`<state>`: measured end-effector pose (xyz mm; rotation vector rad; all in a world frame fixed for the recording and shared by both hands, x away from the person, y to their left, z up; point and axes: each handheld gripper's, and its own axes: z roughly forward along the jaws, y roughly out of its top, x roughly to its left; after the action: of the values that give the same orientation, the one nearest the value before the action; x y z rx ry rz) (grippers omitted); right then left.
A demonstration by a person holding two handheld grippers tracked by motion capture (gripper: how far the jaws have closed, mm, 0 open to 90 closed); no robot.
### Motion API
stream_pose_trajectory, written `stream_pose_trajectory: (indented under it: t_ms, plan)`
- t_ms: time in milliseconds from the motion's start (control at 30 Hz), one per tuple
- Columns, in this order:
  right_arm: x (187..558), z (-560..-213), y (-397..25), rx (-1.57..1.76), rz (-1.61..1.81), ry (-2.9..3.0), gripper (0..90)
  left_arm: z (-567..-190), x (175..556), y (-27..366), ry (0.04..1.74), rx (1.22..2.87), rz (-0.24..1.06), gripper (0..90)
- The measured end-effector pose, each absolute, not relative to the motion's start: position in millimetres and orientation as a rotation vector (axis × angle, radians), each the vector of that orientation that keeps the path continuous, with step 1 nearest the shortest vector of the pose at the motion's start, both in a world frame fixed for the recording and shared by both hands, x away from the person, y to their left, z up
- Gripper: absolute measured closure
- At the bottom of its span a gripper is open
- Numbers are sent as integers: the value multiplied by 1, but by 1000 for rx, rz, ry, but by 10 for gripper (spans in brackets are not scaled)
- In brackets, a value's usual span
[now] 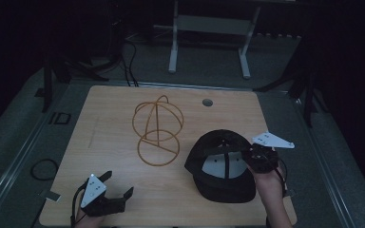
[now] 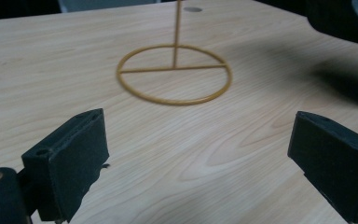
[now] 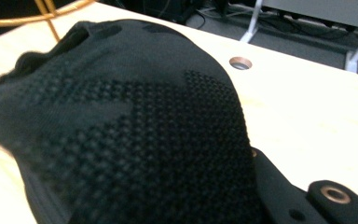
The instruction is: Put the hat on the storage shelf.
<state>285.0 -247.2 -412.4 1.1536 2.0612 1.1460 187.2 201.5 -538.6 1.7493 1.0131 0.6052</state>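
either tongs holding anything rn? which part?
Right tongs grip the black cap at the edge of its crown, apparently beside the back opening. Left tongs are open and hold nothing.

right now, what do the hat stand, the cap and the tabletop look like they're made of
The hat stand looks like thin metal wire with a golden finish: slim bent hoops on a ring base. The cap looks like black knitted mesh fabric, with a perforated weave up close in the right gripper view. The tabletop shows pale wood grain, matte; solid wood or laminate cannot be told.
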Motion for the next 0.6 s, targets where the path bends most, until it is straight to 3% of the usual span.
stream_pose_trajectory:
  t_ms: [600]
  plan:
    - [263, -402, -243, 1066, 1246, 2079, 889, -508, 196, 138, 822, 1805, 483, 59]
